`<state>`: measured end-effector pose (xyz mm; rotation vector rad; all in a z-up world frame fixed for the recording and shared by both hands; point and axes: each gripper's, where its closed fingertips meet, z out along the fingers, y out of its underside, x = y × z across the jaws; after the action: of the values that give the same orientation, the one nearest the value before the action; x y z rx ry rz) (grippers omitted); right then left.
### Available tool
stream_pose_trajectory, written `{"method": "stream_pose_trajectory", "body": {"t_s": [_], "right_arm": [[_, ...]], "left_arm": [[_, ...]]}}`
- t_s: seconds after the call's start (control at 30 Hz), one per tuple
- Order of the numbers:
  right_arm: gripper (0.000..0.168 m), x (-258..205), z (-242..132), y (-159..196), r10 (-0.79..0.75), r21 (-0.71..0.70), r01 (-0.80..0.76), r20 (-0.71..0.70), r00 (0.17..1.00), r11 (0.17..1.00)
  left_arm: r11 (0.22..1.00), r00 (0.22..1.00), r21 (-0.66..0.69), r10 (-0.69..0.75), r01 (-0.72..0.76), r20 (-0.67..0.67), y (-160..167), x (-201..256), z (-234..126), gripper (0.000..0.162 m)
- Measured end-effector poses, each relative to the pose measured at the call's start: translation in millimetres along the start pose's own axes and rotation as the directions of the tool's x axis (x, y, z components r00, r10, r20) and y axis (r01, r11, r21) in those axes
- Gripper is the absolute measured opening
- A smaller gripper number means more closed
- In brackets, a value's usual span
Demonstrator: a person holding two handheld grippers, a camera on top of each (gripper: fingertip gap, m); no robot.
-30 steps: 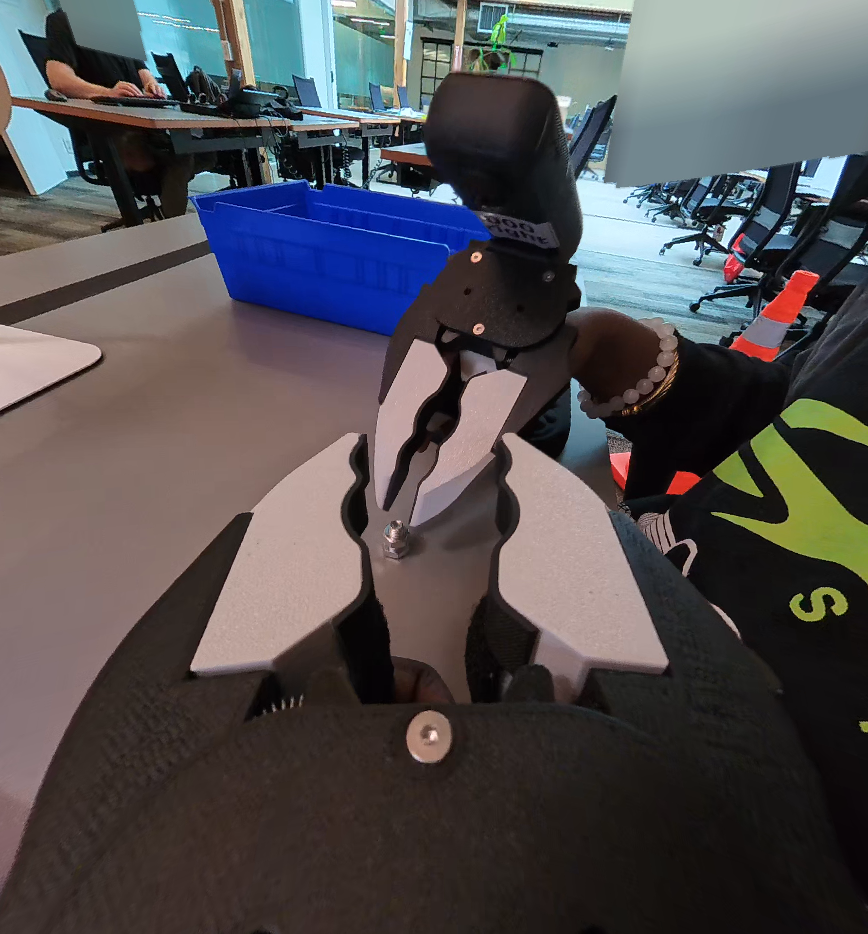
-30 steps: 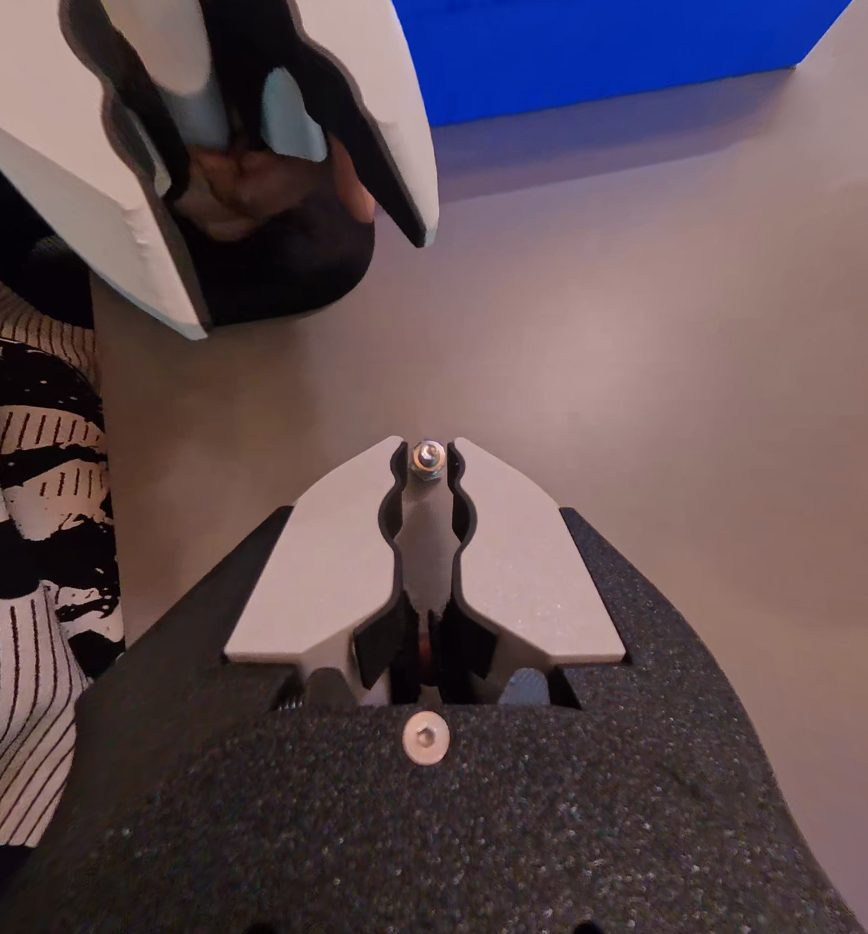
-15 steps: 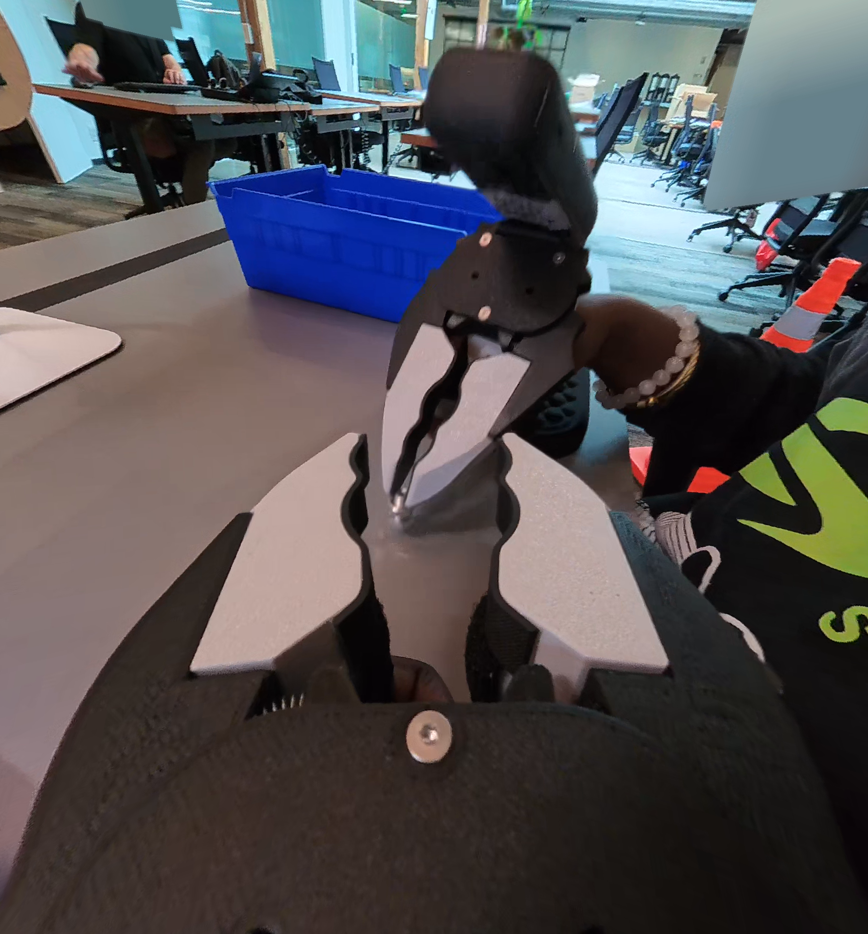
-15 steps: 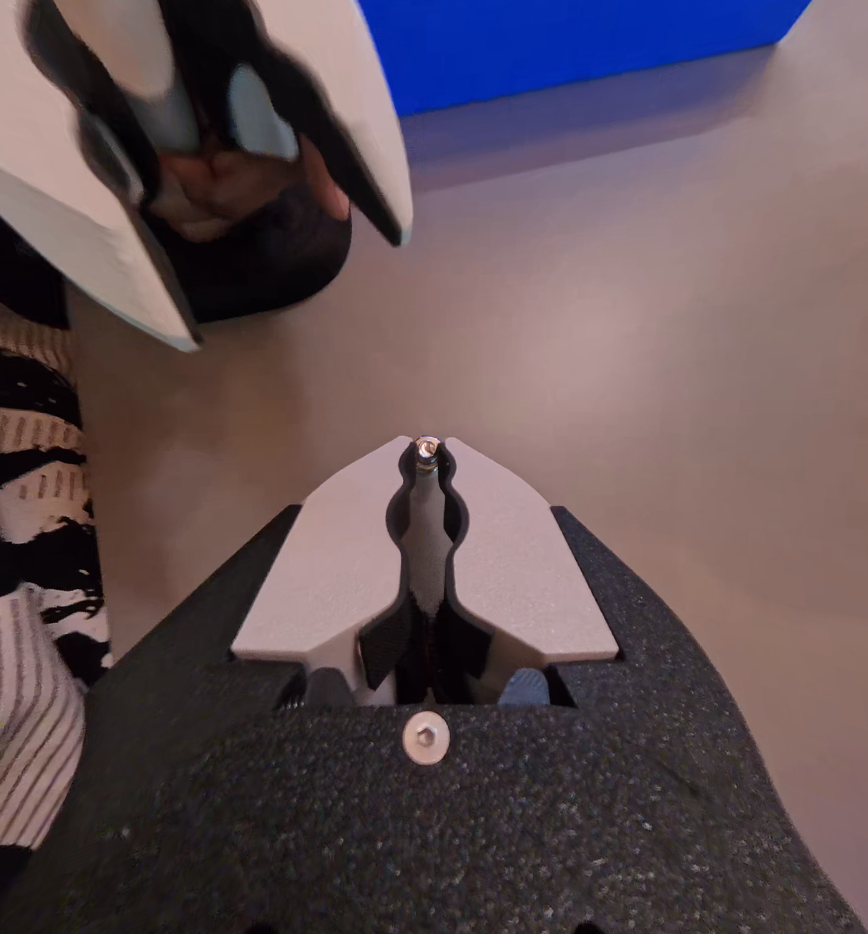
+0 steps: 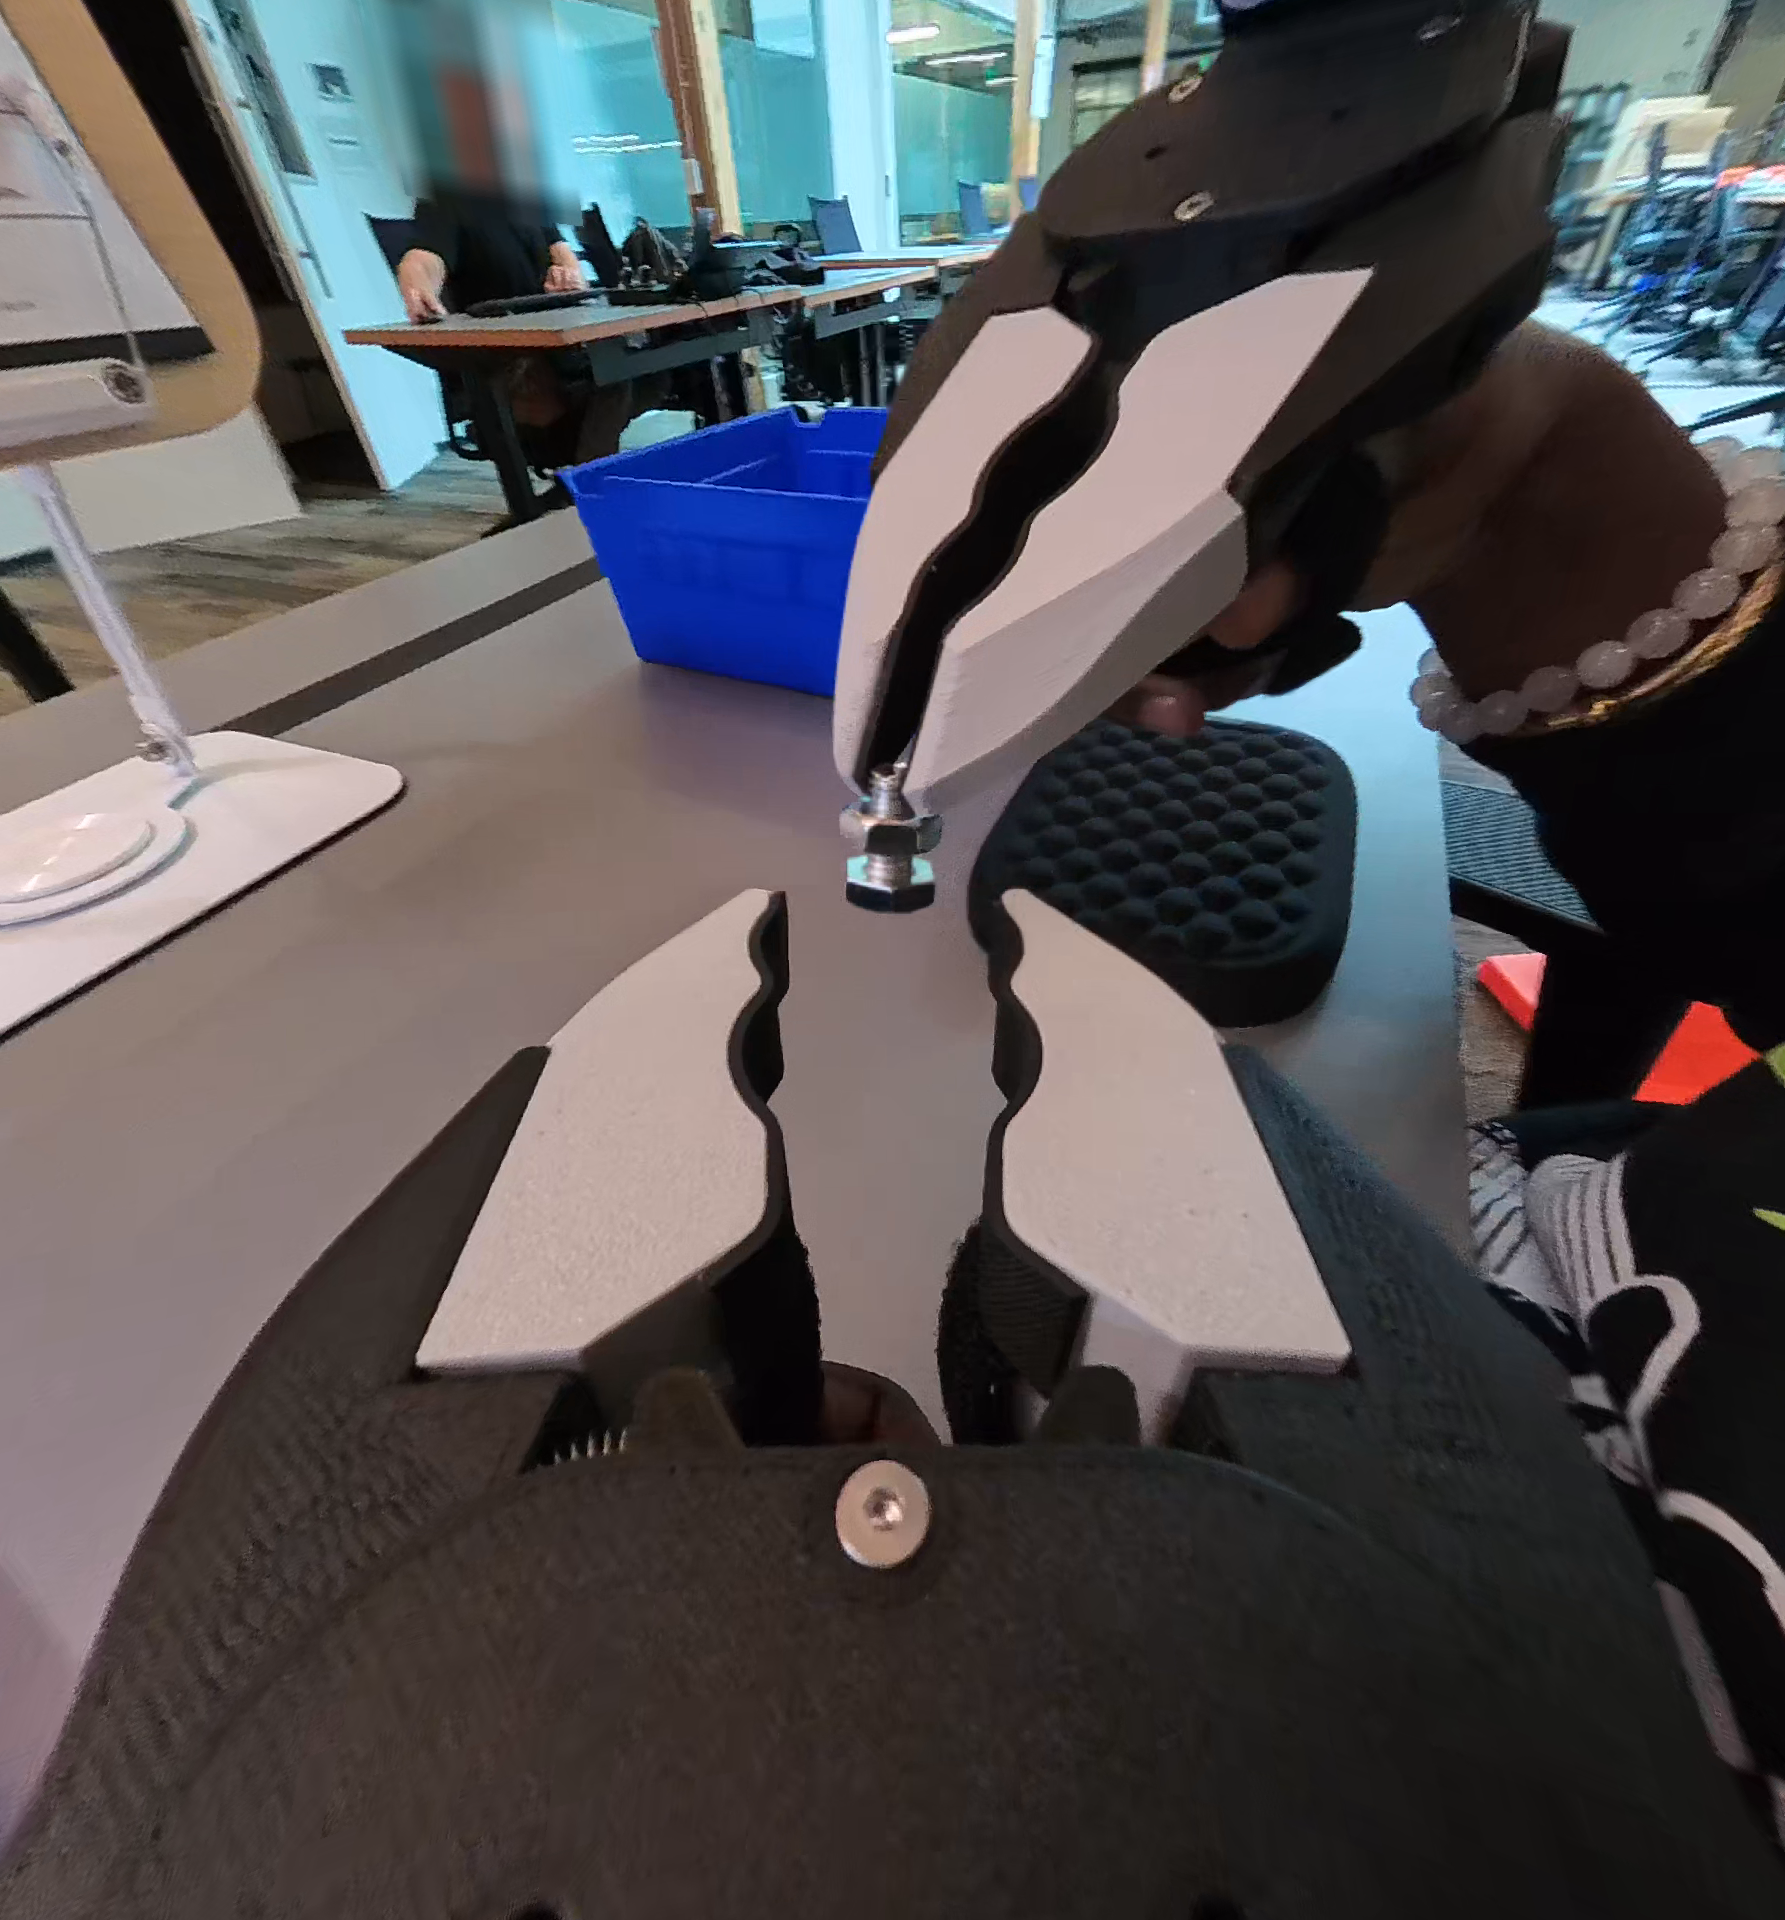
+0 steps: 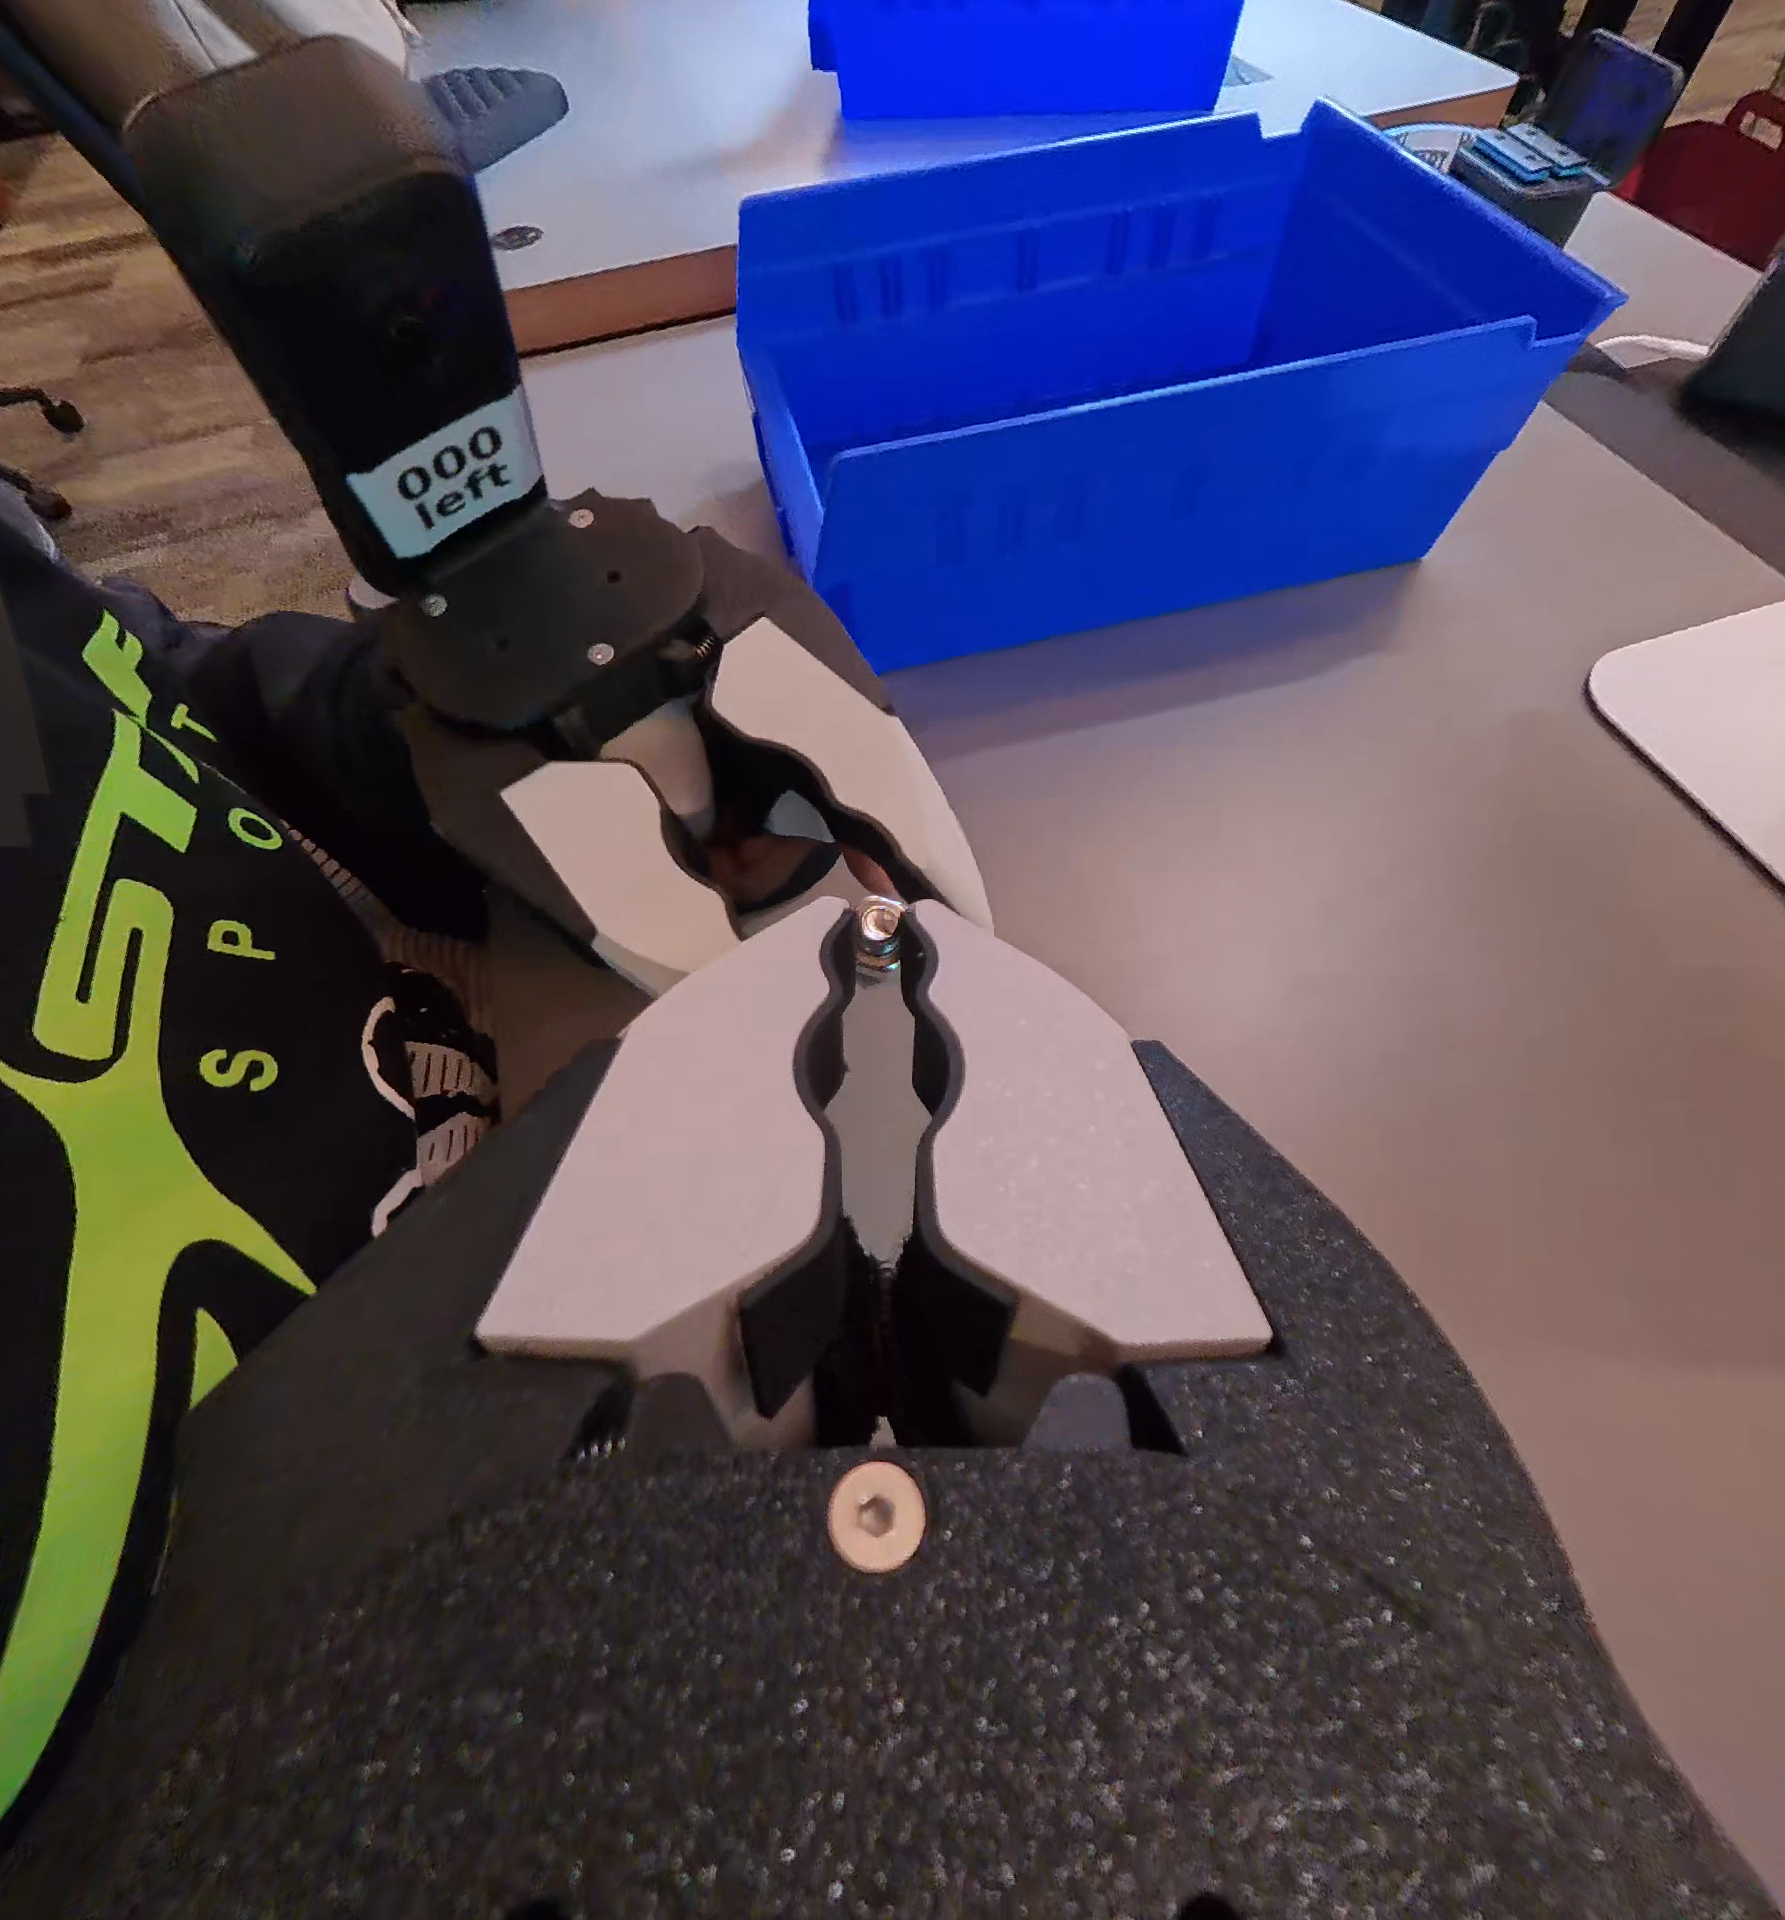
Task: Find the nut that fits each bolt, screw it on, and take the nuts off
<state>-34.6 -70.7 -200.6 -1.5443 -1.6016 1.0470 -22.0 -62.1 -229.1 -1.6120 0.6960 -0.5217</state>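
Grey desk [image 5: 452,935] | right hand-held gripper [image 5: 893,769] pinches bolt [image 5: 888,842], seemingly airborne

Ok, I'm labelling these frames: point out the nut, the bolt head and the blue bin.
nut [image 5: 890,828], left wrist view, hex side.
bolt head [image 5: 889,894], left wrist view, hex side.
blue bin [image 6: 1127,520], right wrist view, front wall.

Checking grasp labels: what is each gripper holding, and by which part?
Right gripper pinches the bolt by its threaded tip, nut and head hanging below. Left gripper is open, holding nothing.
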Motion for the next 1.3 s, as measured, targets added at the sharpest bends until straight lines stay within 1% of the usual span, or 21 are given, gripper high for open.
{"method": "stream_pose_trajectory", "body": {"t_s": [0.07, 0.17, 0.3, 0.43, 0.73, 0.8, 0.83, 0.93, 1.0, 1.13, 1.3], "right_arm": [[0.008, -0.6, 1.7, 0.4, 0.0, -0.006, 0.0, -0.003, 1.0, 1.0], [0.008, -1.1, 3.1, -0.4, 0.006, -0.002, -0.006, -0.004, 1.0, 1.0], [0.008, -1.3, 3.0, -2.3, 0.013, 0.007, -0.013, -0.004, 1.0, 1.0], [0.008, -1.5, 4.0, -2.6, 0.016, 0.009, -0.016, -0.003, 1.0, 1.0], [0.008, -1.5, 5.9, -0.6, 0.018, 0.011, -0.018, -0.006, 1.0, 1.0], [0.008, -1.9, 5.1, -4.6, 0.003, 0.053, -0.002, -0.008, 1.0, 0.999], [0.013, -2.1, 4.4, -7.9, -0.008, 0.092, 0.009, -0.011, 1.0, 0.996], [0.04, -5.6, 3.7, -15.2, 0.005, 0.233, -0.005, -0.001, 1.0, 0.973], [0.052, -7.8, 7.7, -14.7, 0.024, 0.303, -0.026, 0.008, 1.0, 0.953], [0.051, -8.8, 15.7, -12.2, 0.04, 0.387, -0.036, -0.003, 0.999, 0.921], [0.039, -5.6, 13.4, -12.5, 0.041, 0.41, -0.033, -0.013, 0.999, 0.911]], "left_arm": [[1.0, 0.999, 0.002, 0.02, -0.02, 0.032, 0.0, -1.5, 1.7, 0.034], [1.0, 0.998, 0.002, 0.026, -0.026, 0.049, 0.3, -2.7, 2.7, 0.025], [1.0, 0.998, -0.003, 0.023, -0.023, 0.053, 1.3, -3.6, 3.5, 0.023], [0.999, 0.997, -0.004, 0.038, -0.038, 0.061, 1.3, -3.4, 4.4, 0.017], [0.999, 0.998, -0.005, 0.032, -0.031, 0.05, 2.0, -2.6, 5.2, 0.015], [1.0, 1.0, 0.025, -0.006, 0.005, 0.028, -1.5, -1.5, 4.1, 0.015], [0.999, 0.999, 0.039, -0.032, 0.032, 0.002, -3.0, 0.3, 3.5, 0.015], [0.993, 0.995, 0.081, -0.085, 0.088, -0.048, -7.7, 2.5, 0.5, 0.015], [0.988, 0.991, 0.105, -0.102, 0.111, -0.085, -11.0, 5.5, -1.1, 0.015], [0.982, 0.982, 0.124, -0.122, 0.14, -0.145, -13.5, 12.7, -2.7, 0.015], [0.979, 0.978, 0.137, -0.125, 0.149, -0.169, -15.5, 15.4, -4.1, 0.015]]}}
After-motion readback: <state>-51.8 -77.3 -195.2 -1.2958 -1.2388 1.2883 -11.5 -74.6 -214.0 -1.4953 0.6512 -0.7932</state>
